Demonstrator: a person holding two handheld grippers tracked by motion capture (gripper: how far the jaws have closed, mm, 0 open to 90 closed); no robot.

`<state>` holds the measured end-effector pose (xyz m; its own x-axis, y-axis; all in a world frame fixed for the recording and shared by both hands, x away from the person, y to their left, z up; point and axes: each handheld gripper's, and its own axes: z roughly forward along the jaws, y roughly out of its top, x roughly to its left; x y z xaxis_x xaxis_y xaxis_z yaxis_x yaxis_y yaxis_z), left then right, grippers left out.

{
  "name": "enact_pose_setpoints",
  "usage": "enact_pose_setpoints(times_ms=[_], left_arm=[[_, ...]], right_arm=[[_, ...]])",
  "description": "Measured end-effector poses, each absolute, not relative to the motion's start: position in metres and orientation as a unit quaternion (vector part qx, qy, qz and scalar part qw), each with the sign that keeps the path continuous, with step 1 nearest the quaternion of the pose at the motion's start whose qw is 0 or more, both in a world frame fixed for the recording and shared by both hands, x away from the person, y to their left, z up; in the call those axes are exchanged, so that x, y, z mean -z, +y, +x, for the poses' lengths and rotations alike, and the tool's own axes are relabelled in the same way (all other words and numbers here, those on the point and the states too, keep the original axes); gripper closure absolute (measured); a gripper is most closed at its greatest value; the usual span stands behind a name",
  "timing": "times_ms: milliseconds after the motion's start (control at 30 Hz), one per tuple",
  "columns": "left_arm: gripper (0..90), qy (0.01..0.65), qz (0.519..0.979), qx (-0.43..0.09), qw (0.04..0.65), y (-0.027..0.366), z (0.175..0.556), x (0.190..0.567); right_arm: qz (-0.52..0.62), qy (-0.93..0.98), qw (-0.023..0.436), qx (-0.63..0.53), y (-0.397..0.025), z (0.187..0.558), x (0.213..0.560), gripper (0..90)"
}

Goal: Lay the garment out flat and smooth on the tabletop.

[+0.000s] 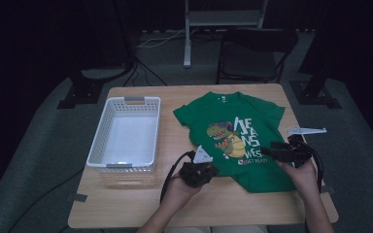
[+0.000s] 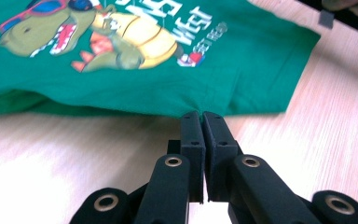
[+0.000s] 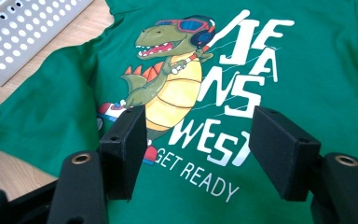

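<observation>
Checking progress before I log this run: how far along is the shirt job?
Early. Done: the green T-shirt lies flat, print up, on the table beside the white basket; no fold shows. In hand: the left tongs, jaws together, are at the shirt's near edge; the right tongs hover open over the print. Left: presumably folding it and putting it in the basket.

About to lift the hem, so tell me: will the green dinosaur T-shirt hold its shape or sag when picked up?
The green dinosaur T-shirt will likely sag: it is thin cloth lying flat, its edge rippled. The shut left gripper sits at the hem; one pinch would probably drape it. It likely slides easily on the smooth wooden table.
</observation>
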<state>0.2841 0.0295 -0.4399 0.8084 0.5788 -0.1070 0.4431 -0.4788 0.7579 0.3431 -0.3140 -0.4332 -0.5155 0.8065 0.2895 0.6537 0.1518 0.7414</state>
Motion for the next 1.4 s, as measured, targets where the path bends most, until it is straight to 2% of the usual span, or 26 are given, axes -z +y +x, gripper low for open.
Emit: enact_pose_setpoints(times_ms=[133, 367, 867, 1067, 1100, 1167, 1200, 1233, 1333, 1400], left_arm=[[88.9, 0.312, 0.851, -0.078, 0.415, 0.043, 0.275, 0.448], [88.9, 0.339, 0.840, -0.018, 0.423, 0.064, 0.274, 0.463], [88.6, 0.348, 0.846, -0.033, 0.402, 0.094, 0.260, 0.459], [87.4, 0.365, 0.845, -0.024, 0.390, 0.106, 0.260, 0.471], [85.6, 0.368, 0.843, -0.026, 0.392, 0.106, 0.260, 0.472], [72.9, 0.373, 0.841, -0.030, 0.392, 0.107, 0.260, 0.471], [56.5, 0.379, 0.837, -0.031, 0.394, 0.107, 0.261, 0.469], [51.3, 0.380, 0.834, -0.032, 0.400, 0.106, 0.262, 0.468], [47.8, 0.367, 0.821, -0.010, 0.437, 0.106, 0.267, 0.464], [36.9, 0.358, 0.820, -0.020, 0.446, 0.104, 0.267, 0.461]], right_arm=[[0.484, 0.756, 0.088, -0.433, -0.312, 0.343, 0.434, 35.9], [0.483, 0.757, 0.087, -0.432, -0.310, 0.344, 0.435, 35.9], [0.483, 0.757, 0.085, -0.431, -0.311, 0.343, 0.435, 35.9], [0.486, 0.755, 0.085, -0.432, -0.312, 0.343, 0.434, 35.9], [0.486, 0.755, 0.086, -0.431, -0.313, 0.343, 0.434, 35.9], [0.486, 0.755, 0.086, -0.432, -0.313, 0.343, 0.434, 35.9], [0.486, 0.755, 0.086, -0.431, -0.312, 0.343, 0.434, 35.8], [0.486, 0.756, 0.086, -0.431, -0.312, 0.343, 0.435, 35.8], [0.486, 0.756, 0.082, -0.431, -0.311, 0.344, 0.435, 35.5], [0.487, 0.757, 0.081, -0.429, -0.309, 0.345, 0.436, 34.8]])
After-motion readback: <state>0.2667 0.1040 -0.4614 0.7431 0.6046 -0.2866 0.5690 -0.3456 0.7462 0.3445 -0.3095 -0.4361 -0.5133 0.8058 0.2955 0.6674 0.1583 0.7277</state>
